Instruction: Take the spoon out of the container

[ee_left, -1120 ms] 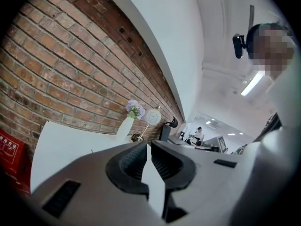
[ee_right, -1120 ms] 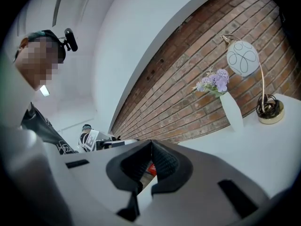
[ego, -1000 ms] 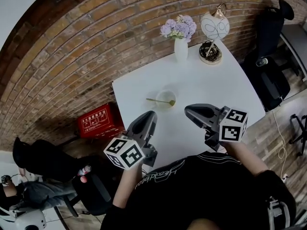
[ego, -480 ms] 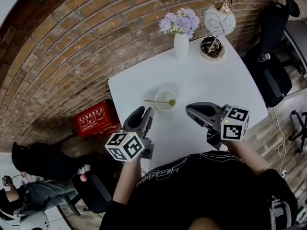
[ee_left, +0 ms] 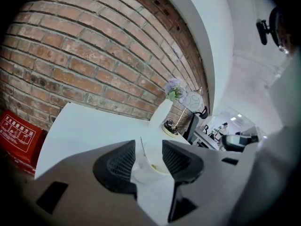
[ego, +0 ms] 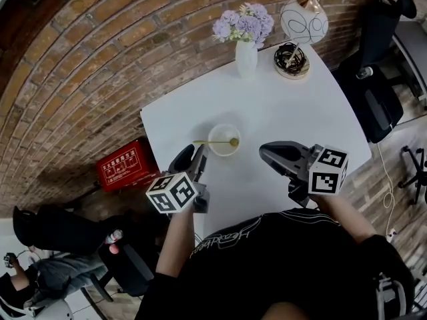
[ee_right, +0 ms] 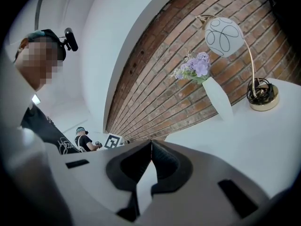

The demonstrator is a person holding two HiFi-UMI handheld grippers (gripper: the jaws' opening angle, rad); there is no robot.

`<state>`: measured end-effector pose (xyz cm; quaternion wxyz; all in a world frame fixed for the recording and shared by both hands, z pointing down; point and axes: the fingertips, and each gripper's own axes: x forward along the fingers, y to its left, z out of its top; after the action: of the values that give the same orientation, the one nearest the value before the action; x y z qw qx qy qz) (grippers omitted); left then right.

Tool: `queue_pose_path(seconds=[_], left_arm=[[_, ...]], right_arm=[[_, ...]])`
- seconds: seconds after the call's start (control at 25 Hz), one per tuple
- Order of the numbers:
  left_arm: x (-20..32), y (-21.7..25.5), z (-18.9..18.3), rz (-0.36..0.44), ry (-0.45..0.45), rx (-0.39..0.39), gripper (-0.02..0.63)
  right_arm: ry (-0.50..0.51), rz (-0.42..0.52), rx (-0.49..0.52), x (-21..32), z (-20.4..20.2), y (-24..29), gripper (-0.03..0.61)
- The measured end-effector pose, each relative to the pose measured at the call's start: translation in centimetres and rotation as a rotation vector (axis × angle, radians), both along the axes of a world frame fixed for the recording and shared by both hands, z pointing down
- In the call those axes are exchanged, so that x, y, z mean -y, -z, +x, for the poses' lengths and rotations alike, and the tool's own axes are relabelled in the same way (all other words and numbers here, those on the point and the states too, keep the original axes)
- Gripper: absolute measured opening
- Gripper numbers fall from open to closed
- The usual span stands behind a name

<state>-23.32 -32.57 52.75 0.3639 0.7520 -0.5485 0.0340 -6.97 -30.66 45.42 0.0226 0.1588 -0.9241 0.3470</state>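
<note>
- Head view: a white square table (ego: pixel 280 112) stands against a curved red brick wall (ego: pixel 100 65).
- A clear round plastic container (ego: pixel 223 149) sits on the near left part of the table.
- A slim gold-coloured metal spoon (ego: pixel 215 142) lies across the container. Its bowl is at the right and its handle reaches past the left rim.
- The left gripper (ego: pixel 194 157) is just left of the container, with its tips next to the spoon handle.
- The right gripper (ego: pixel 265 154) is over the table to the right of the container, apart from it.
- At the far edge stand a white ceramic vase (ego: pixel 245 59) of purple flowers and a brass lamp with a white patterned globe (ego: pixel 303 22).
- A red plastic crate (ego: pixel 125 165) sits on the floor to the left, and a black office chair (ego: pixel 373 92) stands to the right.
- Left gripper view: the jaws are apart by about the container's width and grip nothing.
- The container and the spoon handle show in the gap, just beyond the tips. Contact cannot be confirmed.
- The vase is far behind them, and the crate is at the lower left.
- Right gripper view: the jaws are closed, tip against tip, with nothing between them.
- Bare tabletop lies below the jaws. The vase and the lamp stand far to the right, against the wall.
- A person in black (ee_right: pixel 84 140) is visible in the far left background.
</note>
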Motion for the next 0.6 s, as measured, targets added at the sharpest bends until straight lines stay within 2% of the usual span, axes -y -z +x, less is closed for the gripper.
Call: queue_pose_path(seconds=[0.6], left_arm=[[2.4,-2.9,0.6,-0.042,0.017,-0.051,0.152]], right_arm=[[-0.005,-0.035,-0.009,0.7,-0.1,-1.5,-0.003]])
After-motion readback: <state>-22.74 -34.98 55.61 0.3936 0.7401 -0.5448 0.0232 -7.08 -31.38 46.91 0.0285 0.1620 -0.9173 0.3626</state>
